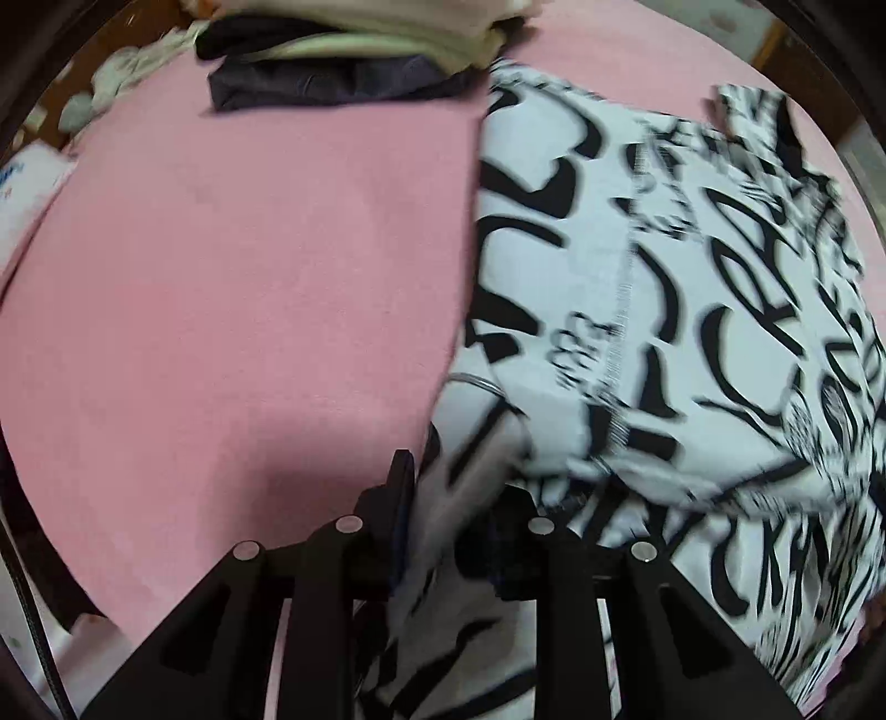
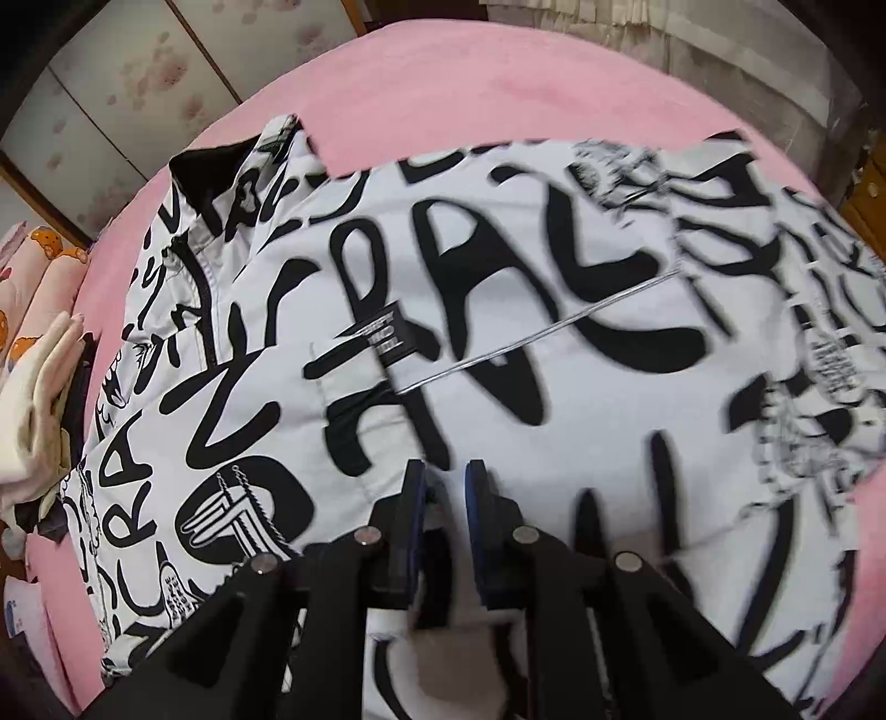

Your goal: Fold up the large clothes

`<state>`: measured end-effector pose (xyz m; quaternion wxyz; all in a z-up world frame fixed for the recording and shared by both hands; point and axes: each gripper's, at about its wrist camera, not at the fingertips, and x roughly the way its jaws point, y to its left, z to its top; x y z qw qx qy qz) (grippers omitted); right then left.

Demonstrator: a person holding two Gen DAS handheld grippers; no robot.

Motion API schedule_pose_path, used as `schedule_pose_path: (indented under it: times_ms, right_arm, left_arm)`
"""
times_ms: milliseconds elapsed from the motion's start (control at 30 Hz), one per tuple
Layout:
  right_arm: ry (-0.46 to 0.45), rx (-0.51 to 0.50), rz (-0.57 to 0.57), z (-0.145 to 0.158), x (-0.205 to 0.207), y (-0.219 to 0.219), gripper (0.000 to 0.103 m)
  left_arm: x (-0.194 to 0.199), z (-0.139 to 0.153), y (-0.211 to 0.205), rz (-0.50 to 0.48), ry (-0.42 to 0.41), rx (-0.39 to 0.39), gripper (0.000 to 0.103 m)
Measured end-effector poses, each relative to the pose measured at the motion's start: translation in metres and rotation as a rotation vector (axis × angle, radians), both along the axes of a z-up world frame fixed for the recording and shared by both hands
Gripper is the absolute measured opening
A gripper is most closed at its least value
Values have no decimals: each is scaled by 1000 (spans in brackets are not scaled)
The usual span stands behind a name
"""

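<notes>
Left gripper (image 1: 443,498) and right gripper (image 2: 446,493) each clamping printed jacket (image 2: 498,343); folded pile (image 1: 343,50) at 12 o'clock on pink bedcover (image 1: 221,277).

One printed jacket (image 2: 498,310), one pink blanket (image 1: 221,277), two tongs (image 1: 454,498) (image 2: 446,498).

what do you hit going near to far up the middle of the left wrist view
left gripper holding the printed garment → pink bed cover → dark folded clothes → cream folded clothes
</notes>
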<state>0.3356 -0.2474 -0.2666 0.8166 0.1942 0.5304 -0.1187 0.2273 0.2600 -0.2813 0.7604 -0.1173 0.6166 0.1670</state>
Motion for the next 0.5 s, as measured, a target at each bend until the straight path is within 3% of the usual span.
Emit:
schedule_pose_path:
  times_ms: [67, 200, 267, 400, 500]
  right_arm:
    - [-20, 9, 6, 11, -9, -2, 14]
    - [-88, 126, 110, 26, -24, 14, 14]
    - [-84, 155, 174, 28, -25, 32, 14]
    - [-89, 225, 346, 27, -26, 82, 14]
    - [-83, 292, 454, 22, -24, 121, 13]
  left_arm:
    - [-5, 14, -11, -42, -13, 19, 20]
    - [-5, 38, -35, -121, -23, 13, 20]
    - [17, 38, -48, -133, -17, 6, 20]
    - [29, 51, -65, -133, -70, -145, 14]
    - [42, 56, -84, -182, -115, -205, 12]
